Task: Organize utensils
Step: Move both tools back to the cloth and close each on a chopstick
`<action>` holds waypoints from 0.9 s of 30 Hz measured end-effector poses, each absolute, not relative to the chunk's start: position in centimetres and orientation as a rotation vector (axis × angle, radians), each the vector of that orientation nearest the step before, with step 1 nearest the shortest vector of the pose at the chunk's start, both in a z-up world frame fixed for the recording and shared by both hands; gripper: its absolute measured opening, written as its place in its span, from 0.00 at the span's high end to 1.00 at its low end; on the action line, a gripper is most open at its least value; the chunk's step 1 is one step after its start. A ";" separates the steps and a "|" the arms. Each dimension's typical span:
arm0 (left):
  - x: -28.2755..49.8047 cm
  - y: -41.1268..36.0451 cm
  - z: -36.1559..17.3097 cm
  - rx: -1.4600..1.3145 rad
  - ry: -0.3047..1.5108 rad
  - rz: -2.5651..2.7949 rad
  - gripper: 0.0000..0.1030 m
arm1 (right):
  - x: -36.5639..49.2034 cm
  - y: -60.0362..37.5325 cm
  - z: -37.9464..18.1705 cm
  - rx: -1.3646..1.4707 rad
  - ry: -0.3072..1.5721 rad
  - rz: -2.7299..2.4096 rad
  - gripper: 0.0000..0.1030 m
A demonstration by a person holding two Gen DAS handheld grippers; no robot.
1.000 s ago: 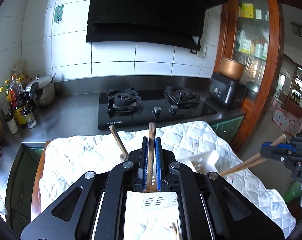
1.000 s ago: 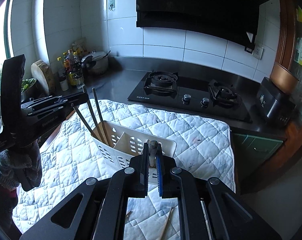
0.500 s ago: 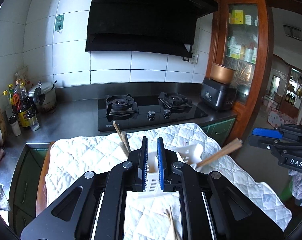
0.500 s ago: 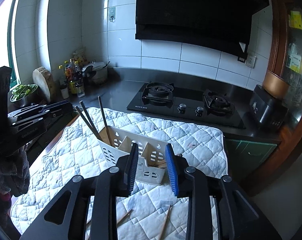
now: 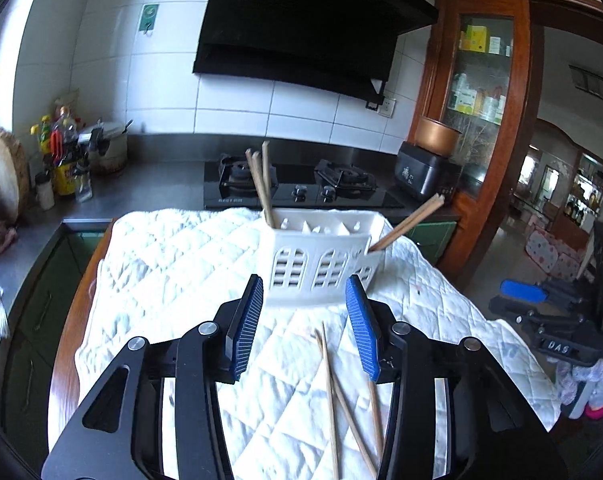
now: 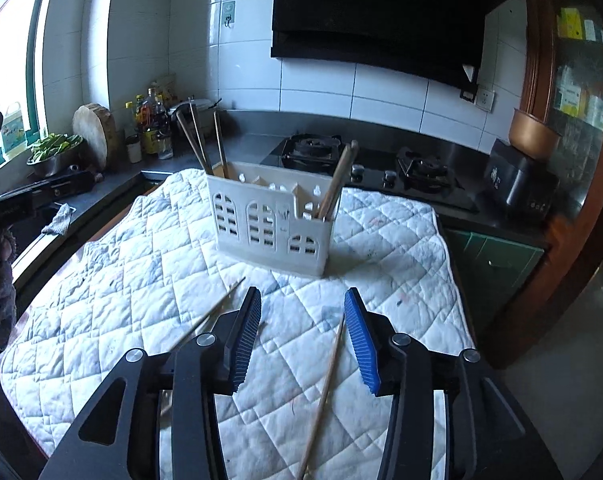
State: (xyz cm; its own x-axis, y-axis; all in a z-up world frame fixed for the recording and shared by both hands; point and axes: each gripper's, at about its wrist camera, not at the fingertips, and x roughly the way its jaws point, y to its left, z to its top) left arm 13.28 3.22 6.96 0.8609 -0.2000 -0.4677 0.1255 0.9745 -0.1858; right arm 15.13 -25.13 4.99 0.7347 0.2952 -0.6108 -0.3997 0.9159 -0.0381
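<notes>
Blue-padded, both tools now gape empty: the left tool (image 5: 303,324) and right tool (image 6: 301,328), clamped on wooden sticks a second ago, have let go and drawn back. Those wooden chopsticks (image 6: 335,184) now stand in the white slotted plastic caddy (image 6: 269,226) on the quilted white cloth (image 6: 141,264); loose bamboo chopsticks (image 5: 331,392) still wait. "DAS" is legible on the right tool's body.

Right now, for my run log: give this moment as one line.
left gripper open, empty | right gripper open, empty | caddy holds chopsticks | loose chopsticks on quilt
</notes>
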 end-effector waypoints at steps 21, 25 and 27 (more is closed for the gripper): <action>8.1 2.7 -3.2 -0.169 0.683 -0.107 0.54 | 12.6 -27.1 -8.6 -0.062 0.875 0.278 0.76; 8.1 2.4 -4.4 -0.177 0.714 -0.116 0.54 | 13.2 -27.3 -9.1 -0.060 0.894 0.263 0.81; 8.1 2.0 -4.9 -0.178 0.729 -0.131 0.54 | 13.3 -27.3 -9.4 -0.061 0.903 0.261 0.83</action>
